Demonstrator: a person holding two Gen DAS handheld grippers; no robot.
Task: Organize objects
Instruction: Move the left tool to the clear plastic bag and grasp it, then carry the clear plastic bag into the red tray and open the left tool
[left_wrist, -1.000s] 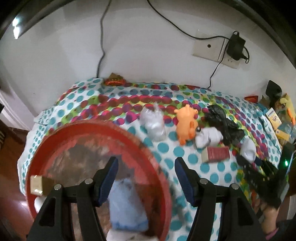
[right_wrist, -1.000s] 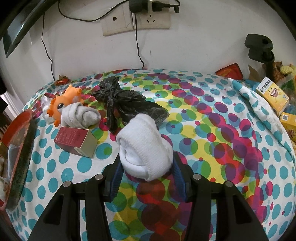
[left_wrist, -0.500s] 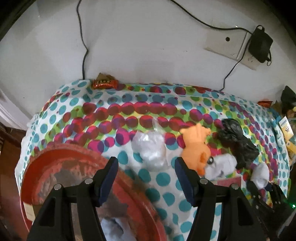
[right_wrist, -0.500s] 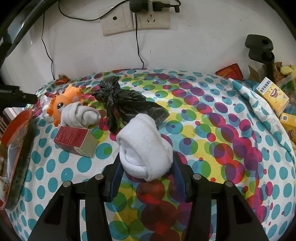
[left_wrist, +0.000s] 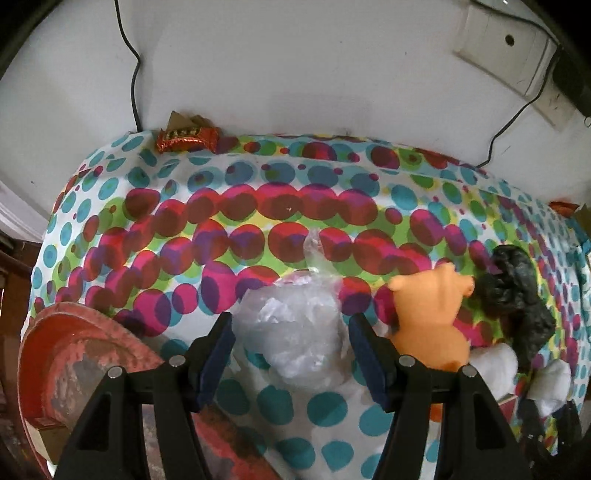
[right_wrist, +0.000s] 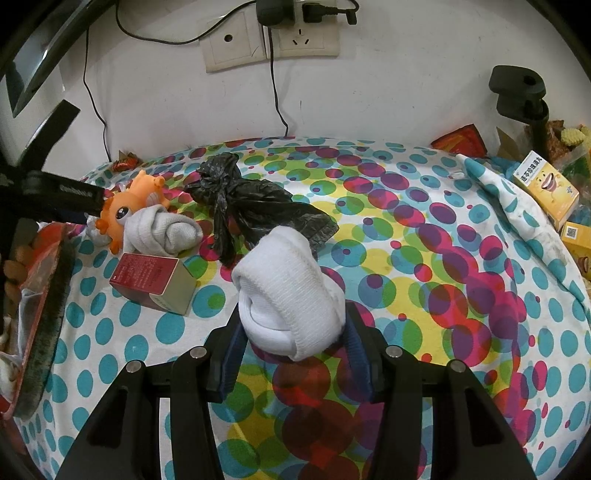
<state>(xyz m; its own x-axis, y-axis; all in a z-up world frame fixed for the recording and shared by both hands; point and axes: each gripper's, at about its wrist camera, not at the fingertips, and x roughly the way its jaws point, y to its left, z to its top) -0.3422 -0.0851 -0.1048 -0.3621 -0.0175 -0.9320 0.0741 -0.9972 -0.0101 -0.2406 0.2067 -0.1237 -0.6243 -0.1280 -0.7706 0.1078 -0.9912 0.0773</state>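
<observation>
Left gripper (left_wrist: 290, 349) hangs with its jaws wide apart, straddling a crumpled clear bag (left_wrist: 295, 332) that lies on the dotted cloth (left_wrist: 258, 206); from my feed I see gaps on both sides, so the pads are not pressing it. Down at its left sits the red tray (left_wrist: 51, 343), worn and scuffed, with a small box at its near edge. Just right of the bag stands an orange toy (left_wrist: 430, 317), and past that a black bag (left_wrist: 517, 291) and bits of white sock. At the far edge of the cloth, against the wall, lies a red wrapper (left_wrist: 186, 138), with a black cable running up the wall above it.

My right gripper (right_wrist: 291, 343) has its jaws drawn in on a rolled white sock (right_wrist: 288, 291), both pads pressed into its sides, the roll sticking up above the fingers. Beyond it to the left lies a red box (right_wrist: 147, 277) on its side, and further back a second rolled sock (right_wrist: 162, 229) touches the orange toy (right_wrist: 131, 201). The black bag (right_wrist: 251, 205) sprawls just behind the held sock. I can see the left gripper's arm (right_wrist: 55, 195) reaching in at the left edge, above the tray (right_wrist: 44, 314). Far right, yellow cartons (right_wrist: 546, 188) sit by the cloth's fold. Wall sockets (right_wrist: 269, 40) are on the wall behind.
</observation>
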